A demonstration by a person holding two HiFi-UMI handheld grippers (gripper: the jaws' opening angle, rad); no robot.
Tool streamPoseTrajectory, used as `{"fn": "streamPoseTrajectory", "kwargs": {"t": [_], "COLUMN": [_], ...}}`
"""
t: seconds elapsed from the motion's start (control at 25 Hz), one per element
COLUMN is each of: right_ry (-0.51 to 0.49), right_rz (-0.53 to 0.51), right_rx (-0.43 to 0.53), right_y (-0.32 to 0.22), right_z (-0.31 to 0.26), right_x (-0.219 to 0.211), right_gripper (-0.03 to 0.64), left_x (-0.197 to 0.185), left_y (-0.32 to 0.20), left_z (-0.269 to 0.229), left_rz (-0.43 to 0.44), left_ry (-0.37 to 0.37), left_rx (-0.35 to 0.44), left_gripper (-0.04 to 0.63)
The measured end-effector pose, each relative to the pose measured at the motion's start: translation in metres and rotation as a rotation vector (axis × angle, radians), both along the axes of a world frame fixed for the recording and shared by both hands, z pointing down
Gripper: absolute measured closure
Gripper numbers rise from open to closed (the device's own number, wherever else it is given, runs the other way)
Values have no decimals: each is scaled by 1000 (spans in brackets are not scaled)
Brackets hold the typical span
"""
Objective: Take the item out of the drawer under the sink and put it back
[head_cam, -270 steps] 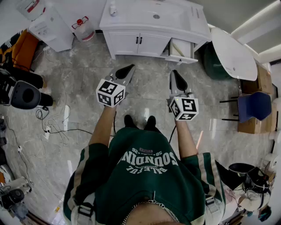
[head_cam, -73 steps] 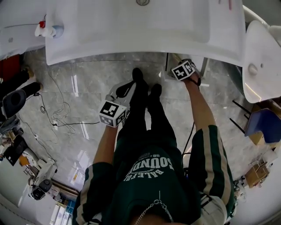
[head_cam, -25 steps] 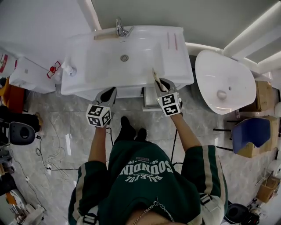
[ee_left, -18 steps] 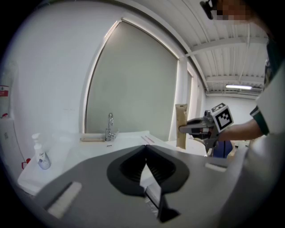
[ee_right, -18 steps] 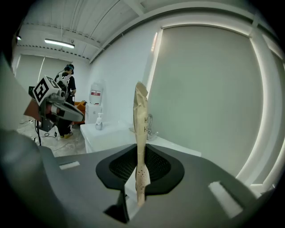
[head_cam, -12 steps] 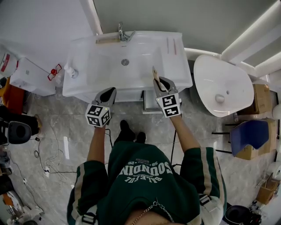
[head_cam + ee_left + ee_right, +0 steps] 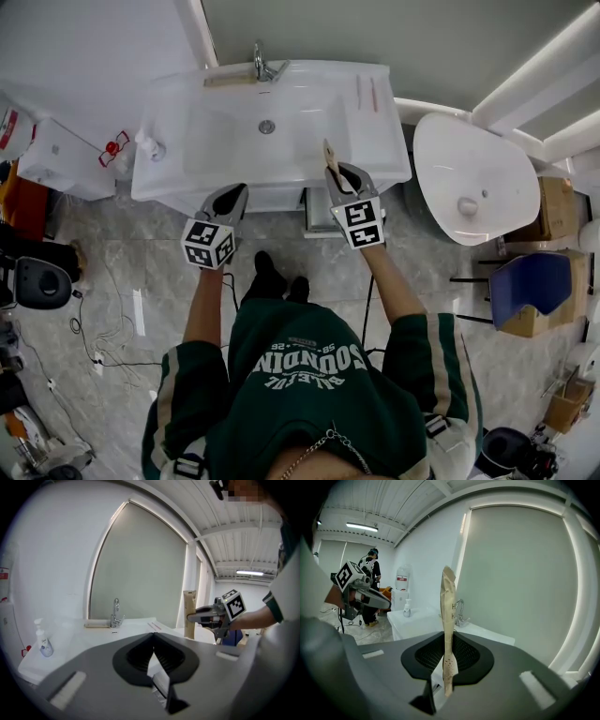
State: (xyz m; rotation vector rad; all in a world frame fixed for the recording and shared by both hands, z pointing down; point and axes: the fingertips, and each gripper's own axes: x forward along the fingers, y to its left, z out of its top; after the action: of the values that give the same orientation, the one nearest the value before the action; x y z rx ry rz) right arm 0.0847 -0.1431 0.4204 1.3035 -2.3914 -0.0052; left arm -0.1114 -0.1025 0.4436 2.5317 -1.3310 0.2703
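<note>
My right gripper (image 7: 337, 174) is clamped on the paper packet (image 7: 329, 154), upright over the sink (image 7: 389, 131) edge, left gripper (image 7: 232, 195) closed, empty; take-out looks done, putting it back in the open drawer (image 7: 321, 222) remains.

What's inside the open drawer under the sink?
The drawer shows a pale strip with nothing visible in it. The sink counter and the right gripper, holding a brown packet, cover the rest.

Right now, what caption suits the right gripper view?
The right gripper, shut on a thin brown paper packet held upright, with the white sink counter and faucet beyond.
</note>
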Motion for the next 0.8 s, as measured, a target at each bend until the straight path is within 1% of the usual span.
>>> {"fn": "streamPoseTrajectory", "kwargs": {"t": [0.44,0.6,0.8], "right_ry": [6,11,19], "right_rz": [4,11,18], "right_rx": [-38,-69,-127], "right_y": [9,12,24], "right_z": [18,34,62], "right_x": [3,8,13], "right_gripper": [568,568,568], "left_x": [9,14,23], "left_y": [6,6,11], "left_z": [14,23,42], "left_rz": [19,28,46], "left_ry": [5,5,3], "left_rx": [-33,-54,-98], "left_gripper": [545,545,545]}}
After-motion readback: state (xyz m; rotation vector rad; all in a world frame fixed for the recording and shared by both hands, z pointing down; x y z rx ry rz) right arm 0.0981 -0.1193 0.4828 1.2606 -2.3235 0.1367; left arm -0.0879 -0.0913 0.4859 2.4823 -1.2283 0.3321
